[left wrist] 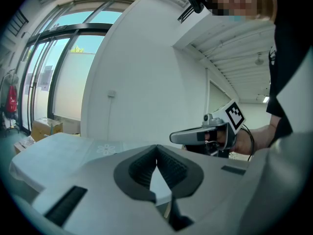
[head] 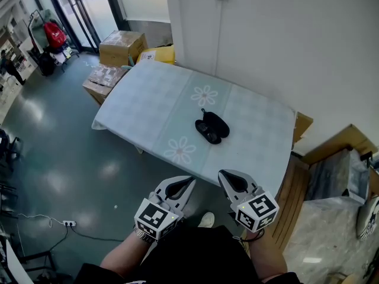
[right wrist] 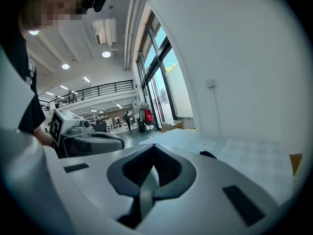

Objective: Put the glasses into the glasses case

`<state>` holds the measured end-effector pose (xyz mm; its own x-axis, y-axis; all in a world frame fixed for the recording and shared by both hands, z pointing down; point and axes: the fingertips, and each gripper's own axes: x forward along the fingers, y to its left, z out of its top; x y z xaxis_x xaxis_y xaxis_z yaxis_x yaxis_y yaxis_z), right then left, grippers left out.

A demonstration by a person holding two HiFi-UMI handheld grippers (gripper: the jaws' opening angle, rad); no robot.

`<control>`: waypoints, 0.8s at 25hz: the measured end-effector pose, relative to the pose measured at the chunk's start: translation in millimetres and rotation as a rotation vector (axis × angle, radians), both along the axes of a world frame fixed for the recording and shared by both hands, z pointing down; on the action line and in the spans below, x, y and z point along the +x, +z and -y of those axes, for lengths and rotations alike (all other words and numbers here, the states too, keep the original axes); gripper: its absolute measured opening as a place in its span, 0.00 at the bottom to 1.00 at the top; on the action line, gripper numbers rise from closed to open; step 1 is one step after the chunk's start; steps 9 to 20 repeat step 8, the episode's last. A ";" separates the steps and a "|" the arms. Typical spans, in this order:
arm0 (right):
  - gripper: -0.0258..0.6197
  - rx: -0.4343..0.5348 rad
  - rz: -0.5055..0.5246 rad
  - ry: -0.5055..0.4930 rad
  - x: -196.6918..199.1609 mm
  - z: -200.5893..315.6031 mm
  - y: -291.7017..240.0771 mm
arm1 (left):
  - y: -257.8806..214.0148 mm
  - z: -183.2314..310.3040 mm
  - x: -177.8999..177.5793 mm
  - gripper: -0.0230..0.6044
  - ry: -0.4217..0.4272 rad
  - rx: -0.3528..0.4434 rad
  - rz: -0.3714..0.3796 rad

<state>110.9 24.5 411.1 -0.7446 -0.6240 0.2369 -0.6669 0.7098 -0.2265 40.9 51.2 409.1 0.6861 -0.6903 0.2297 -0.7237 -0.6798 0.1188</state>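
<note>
Left gripper [head: 180,187]: nearest of all, held close in front of the person's body, over the floor [head: 71,158] and short of the table's near edge. Its jaws are clenched tip to tip, with nothing between them.
Right gripper [head: 230,179]: just right of the left one and level with it, also short of the near edge. Its jaws are pressed together and empty.
Forearms: both come in from the near side, one behind each marker cube.
Power strip [head: 69,223]: on the floor to the near left, with a cable trailing from it.
Tabletop [head: 148,105]: beyond both grippers, covered by a pale blue-green cloth with white flower prints, and set at a slant.
Glasses case [head: 218,123]: dark and oval, lying near the middle of the tabletop, well apart from both grippers.
Glasses [head: 206,134]: apparently the glossy dark piece at the case's near-left side, touching it. It is too small to tell whether it lies in the case or beside it.
Cardboard boxes [head: 121,45]: on the floor past the table's far-left corner.
Wall [head: 284,46]: white, along the table's far and right sides.
</note>
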 end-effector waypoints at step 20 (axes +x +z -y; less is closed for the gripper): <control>0.08 -0.002 -0.002 -0.006 -2.5 -3.1 2.7 | 2.2 -4.3 -3.1 0.08 -0.008 -0.002 0.000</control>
